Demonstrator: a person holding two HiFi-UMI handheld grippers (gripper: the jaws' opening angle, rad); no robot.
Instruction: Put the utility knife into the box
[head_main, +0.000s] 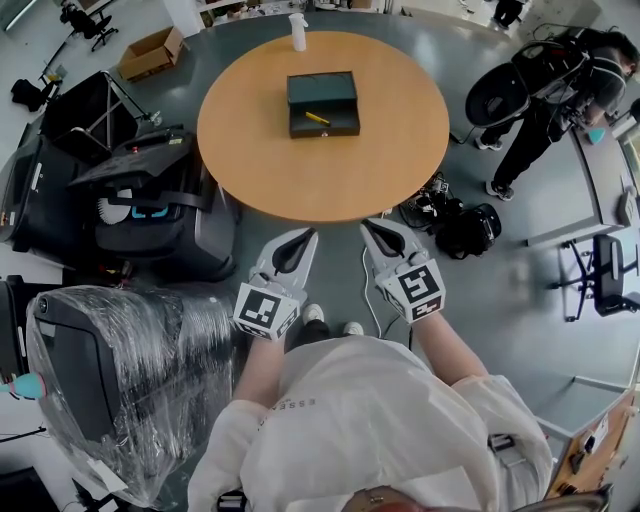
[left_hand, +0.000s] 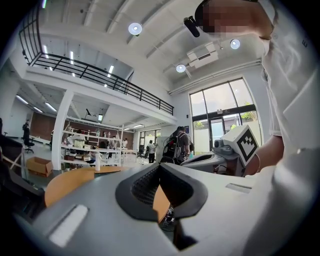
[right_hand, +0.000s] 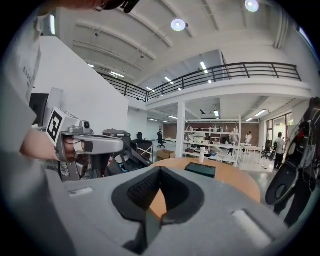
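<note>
A dark box (head_main: 322, 103) lies with its lid open in the middle of the round wooden table (head_main: 250, 150). The yellow utility knife (head_main: 317, 118) rests inside the box's front half. In the right gripper view the box (right_hand: 200, 169) shows as a dark slab on the tabletop ahead. Both grippers hang side by side short of the table's near edge, over the floor. My left gripper (head_main: 311, 234) (left_hand: 160, 166) is shut with nothing between its jaws. My right gripper (head_main: 366, 225) (right_hand: 160, 169) is shut and holds nothing either.
A white bottle (head_main: 297, 32) stands at the table's far edge. Black cases (head_main: 150, 200) and a plastic-wrapped chair (head_main: 110, 380) crowd the left. A backpack and cables (head_main: 465, 228) lie right of the table, and a person (head_main: 560, 95) stands at the far right. A cardboard box (head_main: 152, 52) sits far left.
</note>
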